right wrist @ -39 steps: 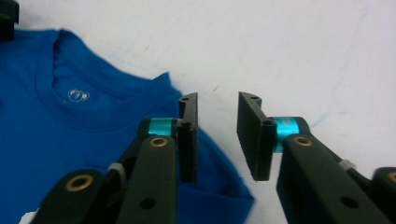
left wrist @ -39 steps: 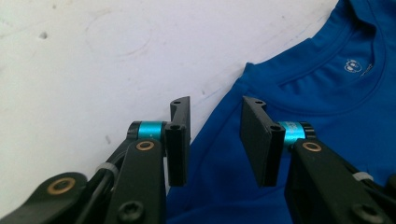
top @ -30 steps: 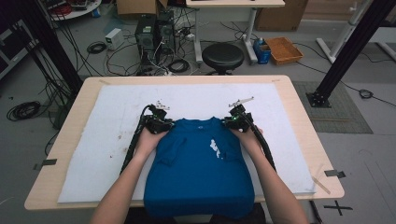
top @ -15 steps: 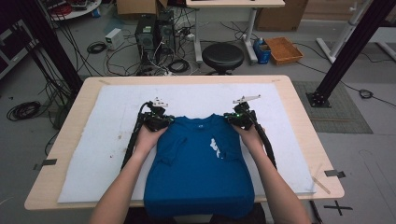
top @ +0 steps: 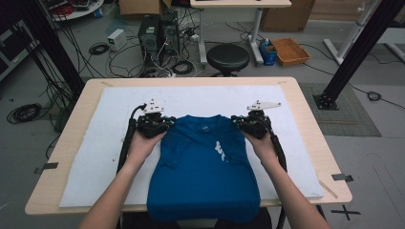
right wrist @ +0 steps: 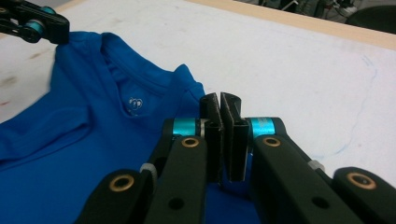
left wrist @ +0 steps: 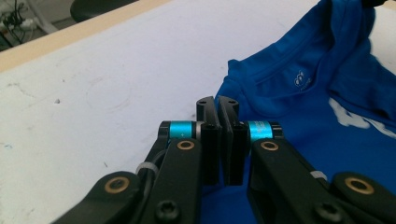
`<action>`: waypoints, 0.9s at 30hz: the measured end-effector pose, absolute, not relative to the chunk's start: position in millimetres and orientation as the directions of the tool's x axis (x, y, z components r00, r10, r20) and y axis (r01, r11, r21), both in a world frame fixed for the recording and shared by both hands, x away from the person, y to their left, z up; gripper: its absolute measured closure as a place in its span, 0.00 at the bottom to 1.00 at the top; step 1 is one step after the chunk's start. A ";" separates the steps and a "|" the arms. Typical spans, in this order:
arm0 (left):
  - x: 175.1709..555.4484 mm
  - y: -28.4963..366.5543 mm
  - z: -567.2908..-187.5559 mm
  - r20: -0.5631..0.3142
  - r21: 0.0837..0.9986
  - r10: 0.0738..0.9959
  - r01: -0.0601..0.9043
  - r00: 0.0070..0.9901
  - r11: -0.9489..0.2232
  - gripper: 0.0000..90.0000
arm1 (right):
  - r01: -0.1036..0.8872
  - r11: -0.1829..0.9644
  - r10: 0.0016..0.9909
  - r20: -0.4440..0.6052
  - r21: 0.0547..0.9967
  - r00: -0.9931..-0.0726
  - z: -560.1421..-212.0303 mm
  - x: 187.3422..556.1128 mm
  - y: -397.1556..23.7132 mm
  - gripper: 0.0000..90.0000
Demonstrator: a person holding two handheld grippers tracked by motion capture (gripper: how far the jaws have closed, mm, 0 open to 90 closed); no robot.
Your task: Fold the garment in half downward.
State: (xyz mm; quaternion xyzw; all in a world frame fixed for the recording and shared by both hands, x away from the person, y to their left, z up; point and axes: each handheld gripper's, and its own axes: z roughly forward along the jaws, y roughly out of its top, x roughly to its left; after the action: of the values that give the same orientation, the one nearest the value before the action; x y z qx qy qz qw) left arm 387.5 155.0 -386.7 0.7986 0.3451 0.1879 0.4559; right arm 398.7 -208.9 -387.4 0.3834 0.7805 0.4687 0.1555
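Two grippers hold a blue T-shirt (top: 203, 171) at its shoulders: the left gripper (top: 154, 125) has its jaws pressed narrow together on the cloth of one shoulder, and the right gripper (top: 252, 125) has its jaws clamped the same way on the other. Between the two pairs of jaws the collar stretches across, with the small neck label (right wrist: 135, 102) ahead and to the left of the right jaws. Behind the jaws the shirt's body trails over the white mat (top: 114, 157) on the worktop (top: 81, 102) to its near edge.
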 end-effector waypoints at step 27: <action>231.7 155.2 -423.0 0.117 0.800 0.498 0.215 0.859 -0.560 0.97 | 0.310 0.494 0.610 -0.070 0.813 -0.789 -416.9 229.4 -225.9 0.98</action>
State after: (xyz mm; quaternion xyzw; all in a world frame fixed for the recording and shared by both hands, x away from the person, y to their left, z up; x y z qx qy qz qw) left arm 231.7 155.2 -423.0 0.8670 0.2055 0.1676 0.4219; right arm 229.4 -225.9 -416.9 0.2720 0.8458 0.4233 0.1773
